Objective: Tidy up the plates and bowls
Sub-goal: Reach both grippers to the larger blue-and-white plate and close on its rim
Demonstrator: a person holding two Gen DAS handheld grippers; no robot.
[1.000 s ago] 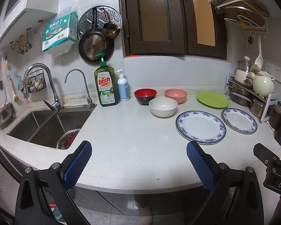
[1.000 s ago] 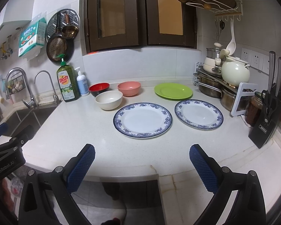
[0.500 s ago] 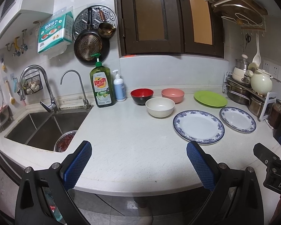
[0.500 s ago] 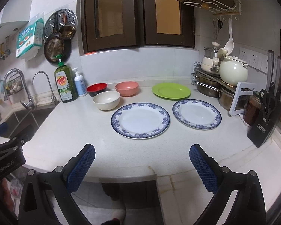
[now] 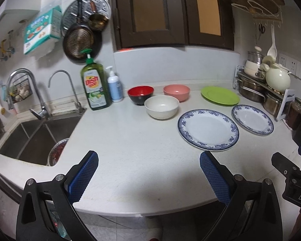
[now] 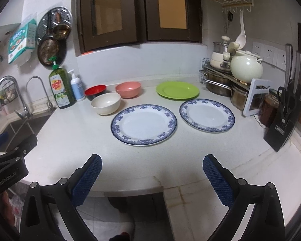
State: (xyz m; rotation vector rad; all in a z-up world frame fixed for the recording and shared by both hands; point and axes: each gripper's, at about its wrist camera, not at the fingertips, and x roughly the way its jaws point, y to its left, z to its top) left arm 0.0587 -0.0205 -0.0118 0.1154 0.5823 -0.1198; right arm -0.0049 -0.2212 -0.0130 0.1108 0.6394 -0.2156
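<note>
Both cameras have crept forward and dipped since a second ago, so the dishes sit a little larger and lower in view; nothing on the surface [image 6: 74,140] itself has shifted. My left tongs [image 5: 148,178] stand wide apart and empty over the near edge, and my right tongs [image 6: 152,177] are the same, spread open with nothing between the pads.

I judge the job not yet begun. Three bowls sit loose near the back: the red bowl [image 5: 140,94], the pink bowl [image 5: 176,92] and the white bowl [image 5: 162,106] just in front of them. The large blue-rimmed plate [image 6: 143,124] lies nearest me, the smaller blue-rimmed plate [image 6: 207,115] beside it, the green plate [image 6: 177,90] behind. All six pieces are separate, none stacked.

For room: the broad bare stretch in front of the bowls is free for moving. The sink [image 5: 30,138] drops away on the left, and on the right a pot rack [image 6: 226,80] and knife block [image 6: 285,124] crowd the smaller plate, so I would keep clear of that side.
</note>
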